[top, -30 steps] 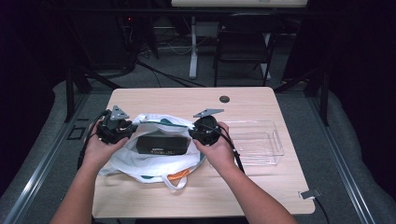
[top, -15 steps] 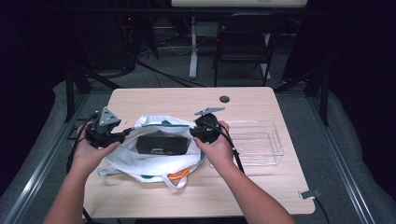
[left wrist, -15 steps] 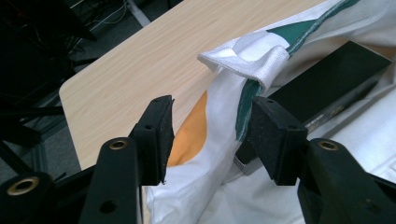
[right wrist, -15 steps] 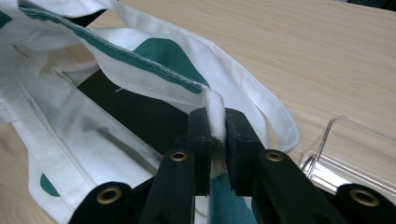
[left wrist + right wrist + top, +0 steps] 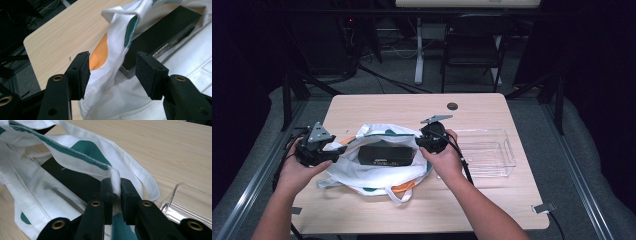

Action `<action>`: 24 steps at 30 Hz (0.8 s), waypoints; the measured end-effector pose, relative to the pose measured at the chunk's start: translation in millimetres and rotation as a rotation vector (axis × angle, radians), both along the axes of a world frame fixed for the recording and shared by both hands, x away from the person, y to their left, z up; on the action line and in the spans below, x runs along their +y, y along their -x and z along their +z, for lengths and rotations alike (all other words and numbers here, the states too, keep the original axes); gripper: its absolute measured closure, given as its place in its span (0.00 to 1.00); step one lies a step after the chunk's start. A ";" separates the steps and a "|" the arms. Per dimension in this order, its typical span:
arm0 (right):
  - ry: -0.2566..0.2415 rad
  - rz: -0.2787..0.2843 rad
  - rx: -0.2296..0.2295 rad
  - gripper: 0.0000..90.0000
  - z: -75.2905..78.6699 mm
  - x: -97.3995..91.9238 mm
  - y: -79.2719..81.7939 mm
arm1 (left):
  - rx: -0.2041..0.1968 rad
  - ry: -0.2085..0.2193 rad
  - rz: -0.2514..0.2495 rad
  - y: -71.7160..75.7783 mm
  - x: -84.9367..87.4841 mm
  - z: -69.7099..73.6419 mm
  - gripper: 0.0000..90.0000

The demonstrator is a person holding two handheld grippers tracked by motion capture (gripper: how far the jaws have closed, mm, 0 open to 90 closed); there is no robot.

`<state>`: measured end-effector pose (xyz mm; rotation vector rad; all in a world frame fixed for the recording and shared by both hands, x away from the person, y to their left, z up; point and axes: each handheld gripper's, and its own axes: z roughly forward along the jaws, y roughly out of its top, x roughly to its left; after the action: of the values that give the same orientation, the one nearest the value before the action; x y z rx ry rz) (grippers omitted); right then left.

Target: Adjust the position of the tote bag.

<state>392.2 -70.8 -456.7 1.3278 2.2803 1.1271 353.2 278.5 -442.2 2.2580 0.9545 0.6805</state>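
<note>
Your right gripper [image 5: 115, 195] is clamped tight on a fold of the white tote bag [image 5: 377, 172], pinching the bag's rim and strap between its two black jaws. In the high view that gripper [image 5: 428, 142] sits at the right edge of the bag's mouth, near the middle of the wooden table [image 5: 472, 107].

Your left gripper [image 5: 112, 72] has just been opening; its jaws now stand well apart. The bag's white cloth, with an orange patch and a green patch, hangs in the gap between them. The cloth lies against the left pad at its lower edge, while the right pad stands clear of it, so nothing is gripped. In the high view this gripper [image 5: 328, 155] sits at the left edge of the bag, close to the table's left side.

The bag lies flat on the table between your two hands, its mouth held open on the right side. A long black box [image 5: 385, 155] lies inside the open mouth, running left to right. White straps trail from the bag toward you.

A clear plastic bin [image 5: 484, 152] rests on the table just to the right of your right hand [image 5: 443, 159]. A small dark round disc [image 5: 452, 106] sits on the table near its far edge.
</note>
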 end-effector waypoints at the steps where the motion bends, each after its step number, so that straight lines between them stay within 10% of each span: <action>1: 0.002 0.000 -0.001 0.91 -0.1 0.1 0.0 | 0.004 -0.003 0.003 -0.4 0.8 -1.5 0.50; 14: 0.001 0.003 -0.001 0.91 -0.9 -0.1 -0.3 | 0.015 -0.037 0.015 -8.5 1.6 -16.8 0.54; 24: -0.003 0.007 -0.008 0.91 -0.5 -0.9 1.0 | 0.027 -0.050 -0.025 -11.9 -5.7 -12.1 0.86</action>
<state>391.2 -71.7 -457.2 1.3149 2.2800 1.1371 365.2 272.8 -454.4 2.3243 0.9299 0.6716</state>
